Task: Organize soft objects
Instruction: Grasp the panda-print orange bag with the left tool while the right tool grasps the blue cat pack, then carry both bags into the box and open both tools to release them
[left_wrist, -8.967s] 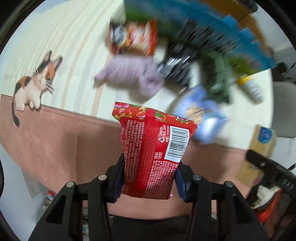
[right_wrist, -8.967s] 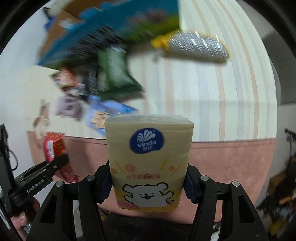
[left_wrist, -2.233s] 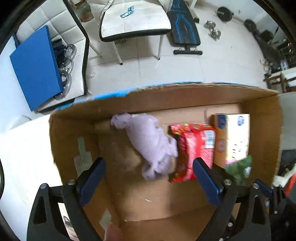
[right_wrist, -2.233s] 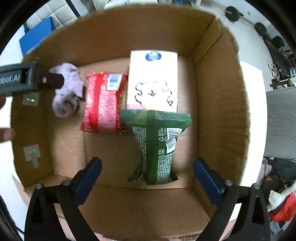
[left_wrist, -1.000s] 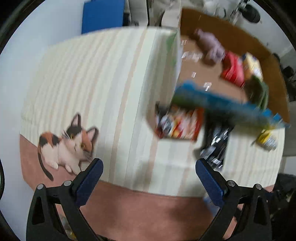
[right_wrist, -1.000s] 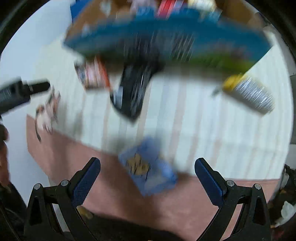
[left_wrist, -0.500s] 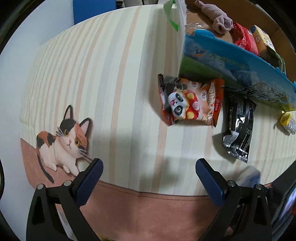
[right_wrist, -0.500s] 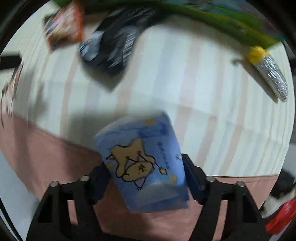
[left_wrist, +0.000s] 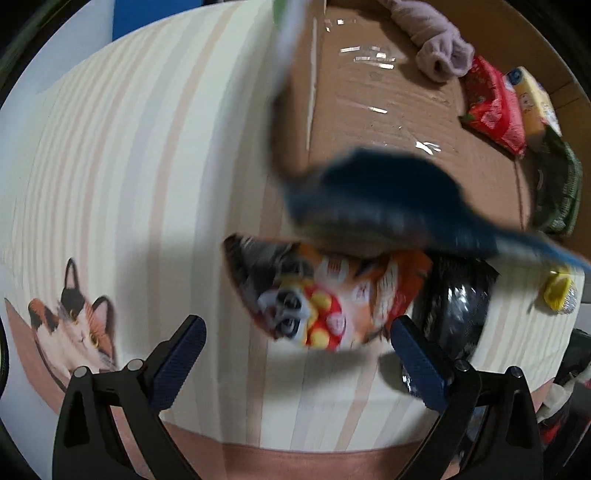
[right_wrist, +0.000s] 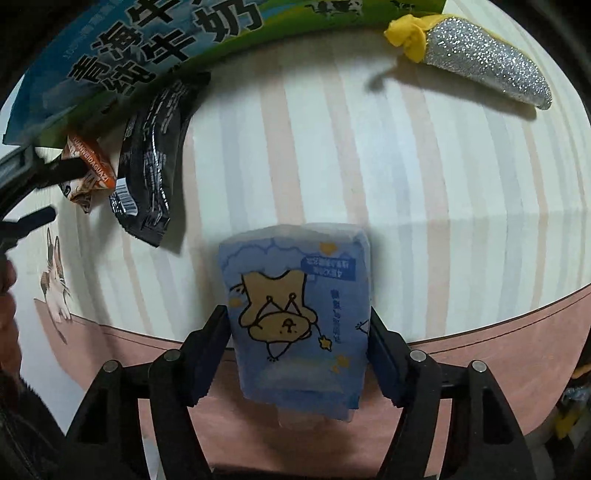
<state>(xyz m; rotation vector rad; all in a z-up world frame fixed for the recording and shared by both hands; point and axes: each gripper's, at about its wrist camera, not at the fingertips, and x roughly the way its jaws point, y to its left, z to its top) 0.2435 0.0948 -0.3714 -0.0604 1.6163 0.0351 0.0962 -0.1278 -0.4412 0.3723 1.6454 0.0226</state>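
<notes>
Right tongs newly around tissue pack (left agape)

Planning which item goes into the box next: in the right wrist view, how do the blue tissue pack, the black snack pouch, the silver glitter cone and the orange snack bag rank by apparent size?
1. Blue tissue pack, nearest the camera, so inflated.
2. Black snack pouch and silver glitter cone with yellow end look alike.
3. Orange snack bag, partly hidden.
</notes>
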